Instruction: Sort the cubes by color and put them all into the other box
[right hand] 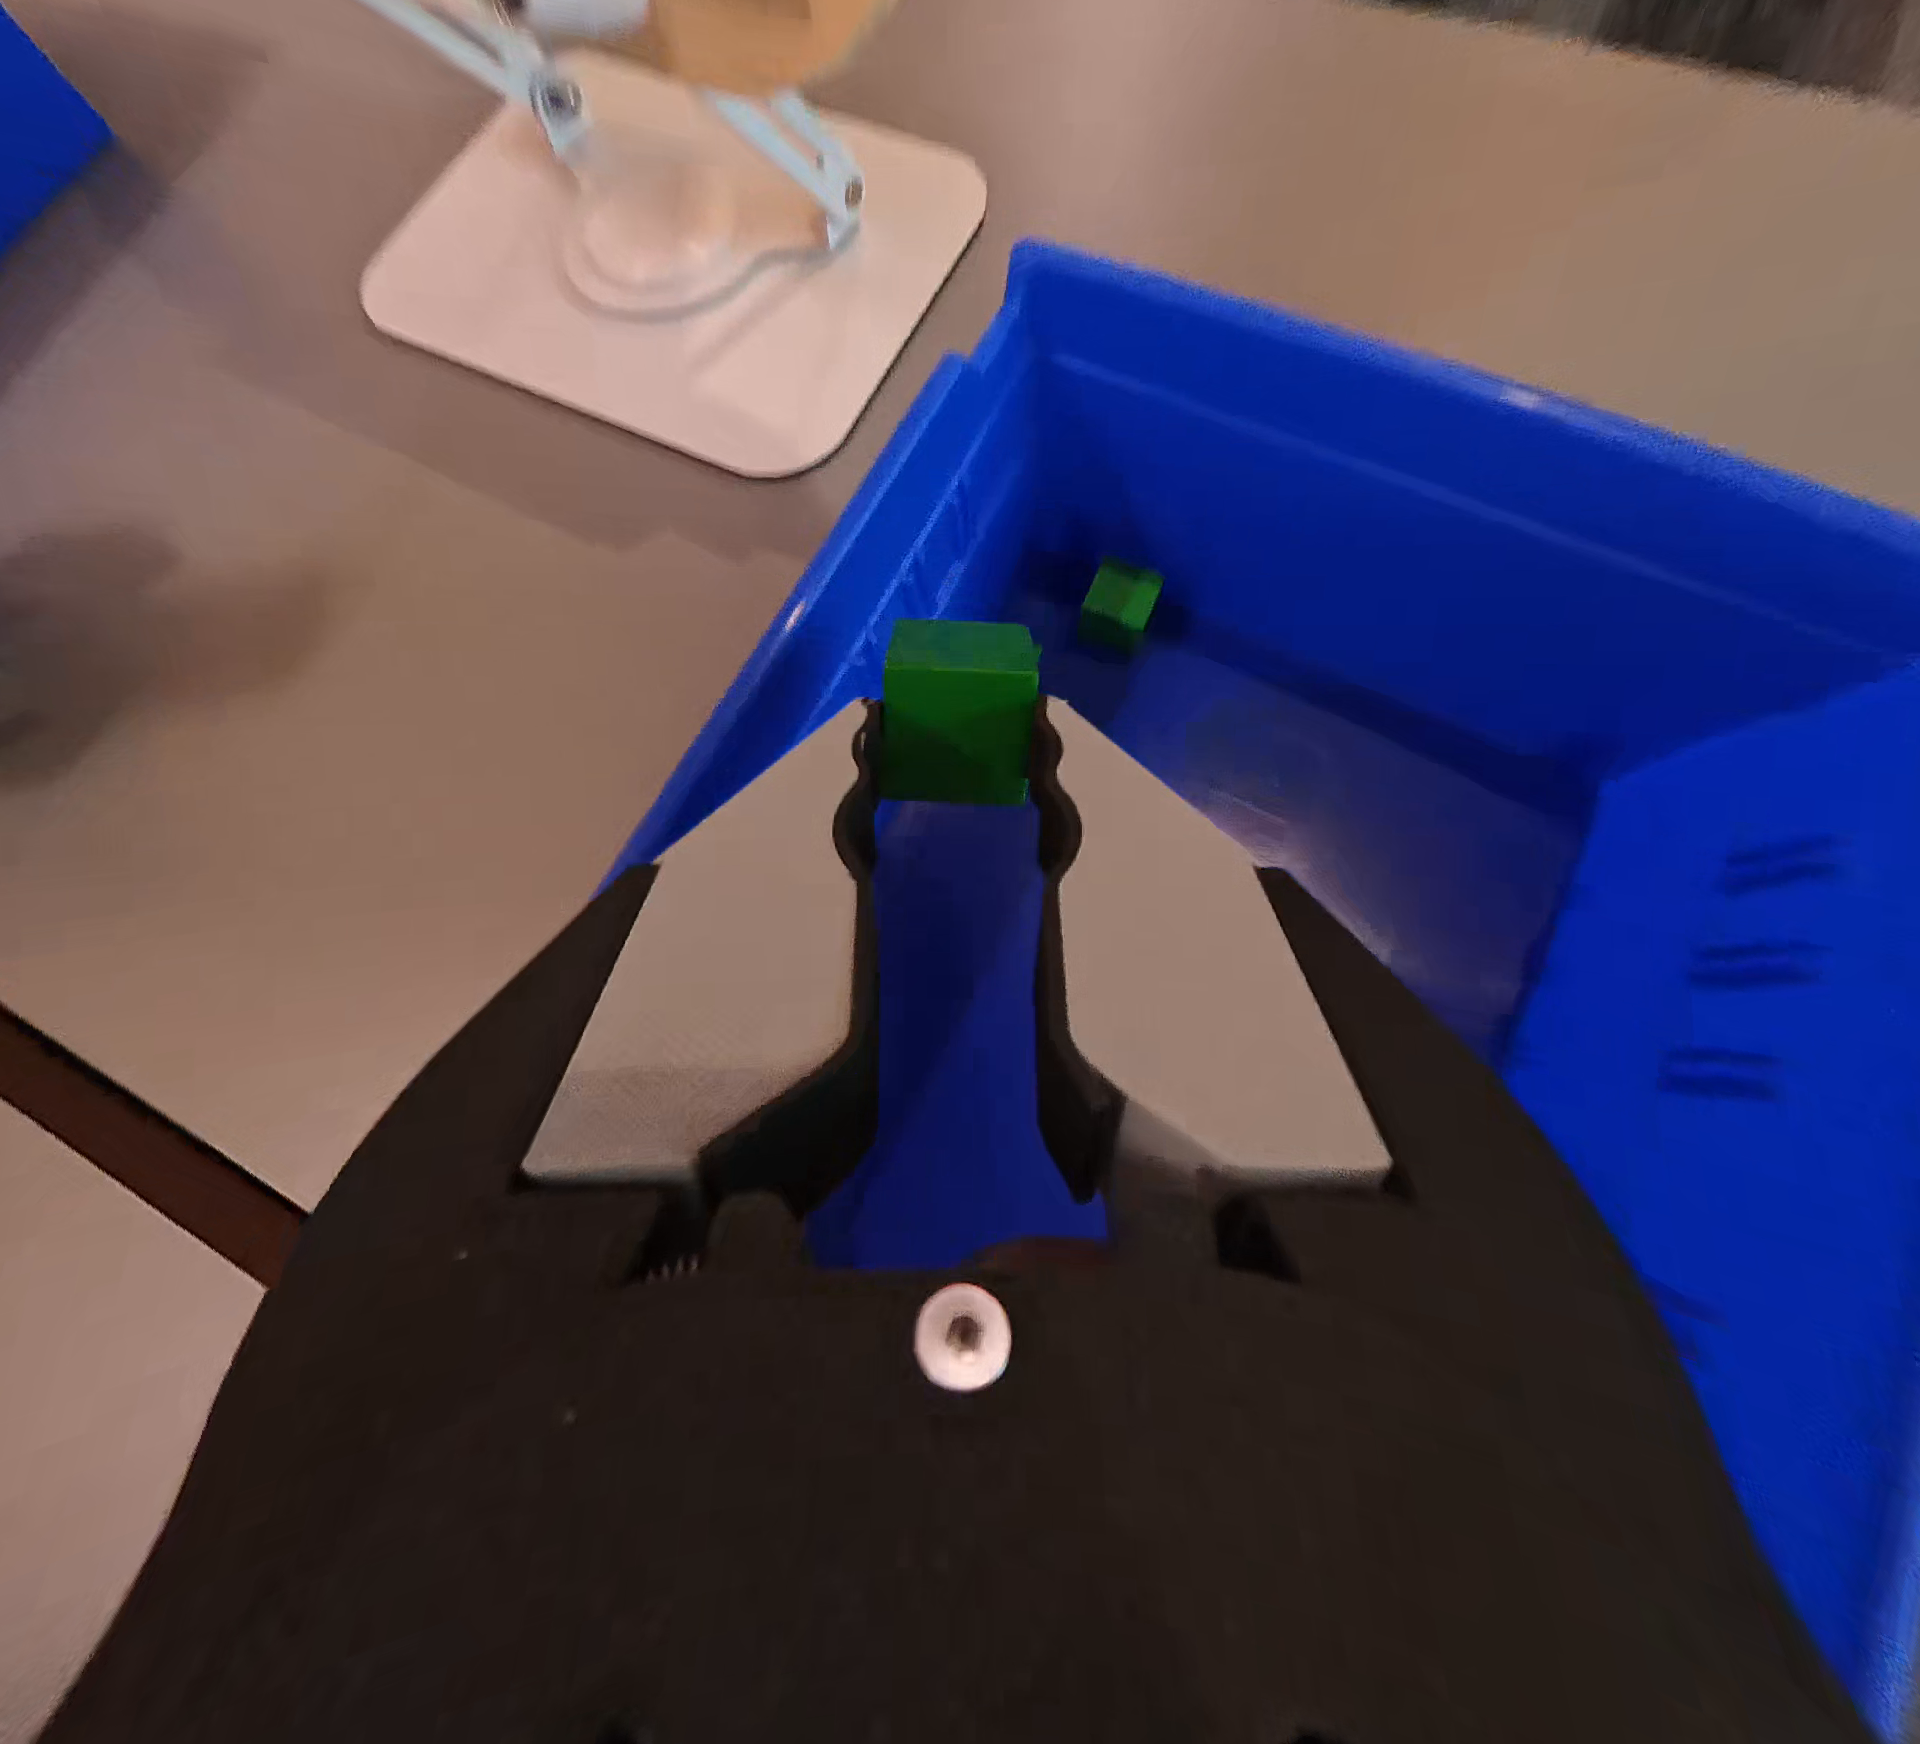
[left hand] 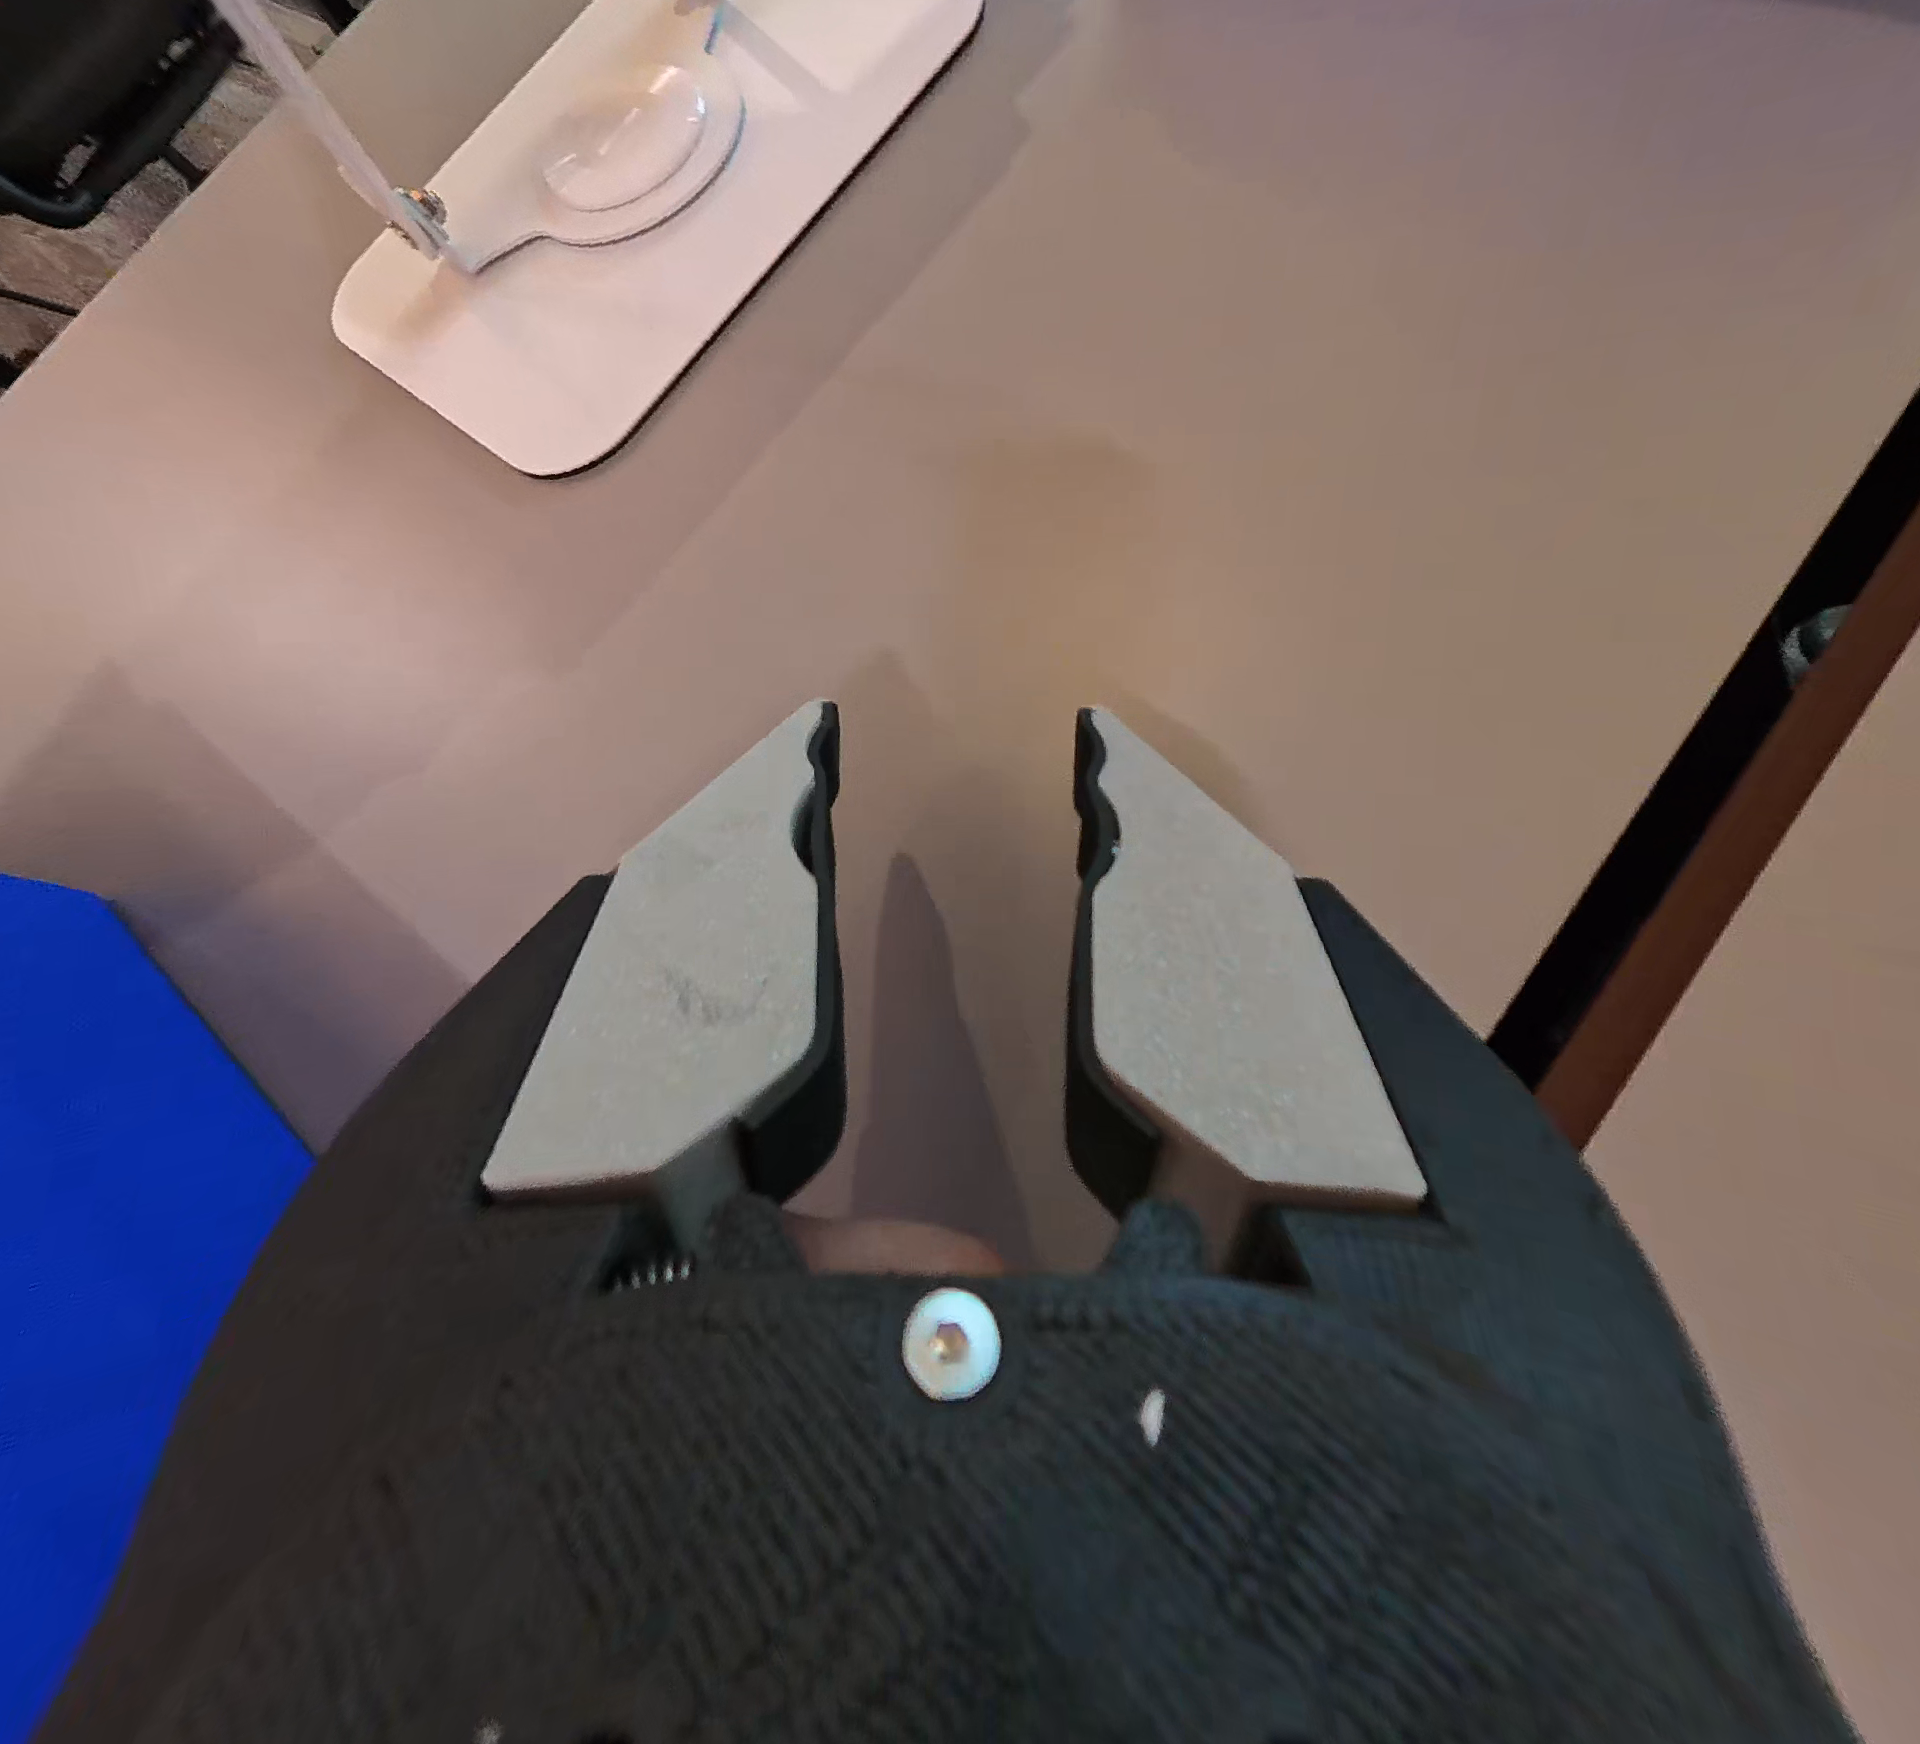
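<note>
My right gripper (right hand: pixel 956 728) is shut on a green cube (right hand: pixel 958 707) and holds it over the near left rim of a blue box (right hand: pixel 1351 489). A second green cube (right hand: pixel 1120 605) lies on the box floor near the far left corner. My left gripper (left hand: pixel 956 738) is open and empty, hovering above the bare grey table (left hand: pixel 1247 344). A blue box edge (left hand: pixel 114 1175) shows at the lower left of the left wrist view. Another blue box corner (right hand: pixel 42 125) shows at the far left of the right wrist view.
A white stand base (left hand: pixel 665 177) with a clear dome and metal legs sits on the table beyond my left gripper. It also shows in the right wrist view (right hand: pixel 675 312), left of the blue box. The table edge (left hand: pixel 1704 759) runs along the right.
</note>
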The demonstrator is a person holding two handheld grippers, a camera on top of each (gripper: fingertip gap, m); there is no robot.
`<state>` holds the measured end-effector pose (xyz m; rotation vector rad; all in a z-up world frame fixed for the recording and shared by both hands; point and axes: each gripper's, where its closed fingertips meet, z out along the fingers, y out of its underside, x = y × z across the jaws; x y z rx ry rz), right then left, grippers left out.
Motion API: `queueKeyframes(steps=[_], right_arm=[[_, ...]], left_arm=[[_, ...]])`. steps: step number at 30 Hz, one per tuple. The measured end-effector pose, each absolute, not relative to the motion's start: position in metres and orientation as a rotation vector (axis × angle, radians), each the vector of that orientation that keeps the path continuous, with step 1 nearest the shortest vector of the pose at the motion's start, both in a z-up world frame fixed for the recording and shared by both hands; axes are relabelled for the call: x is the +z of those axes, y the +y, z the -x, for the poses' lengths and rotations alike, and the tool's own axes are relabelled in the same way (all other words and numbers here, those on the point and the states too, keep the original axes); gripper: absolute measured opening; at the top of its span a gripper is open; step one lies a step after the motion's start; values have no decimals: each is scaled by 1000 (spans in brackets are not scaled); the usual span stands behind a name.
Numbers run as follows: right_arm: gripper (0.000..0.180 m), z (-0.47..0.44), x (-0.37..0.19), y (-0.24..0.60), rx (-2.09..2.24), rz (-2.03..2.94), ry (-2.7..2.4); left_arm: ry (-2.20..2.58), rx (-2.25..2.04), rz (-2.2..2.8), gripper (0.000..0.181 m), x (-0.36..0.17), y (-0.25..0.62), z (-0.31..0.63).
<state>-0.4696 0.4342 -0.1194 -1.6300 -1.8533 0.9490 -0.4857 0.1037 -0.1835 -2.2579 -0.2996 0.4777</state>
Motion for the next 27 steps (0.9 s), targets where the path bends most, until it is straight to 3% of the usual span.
queueKeyframes(steps=[12, 27], right_arm=[[26, 487, -199, 428, 770, 1747, -2113], [26, 509, -195, 462, 725, 1795, -2012]], left_arm=[[-345, 464, 2236, 43, -178, 98, 493], [-317, 446, 2264, 44, -185, 101, 487]])
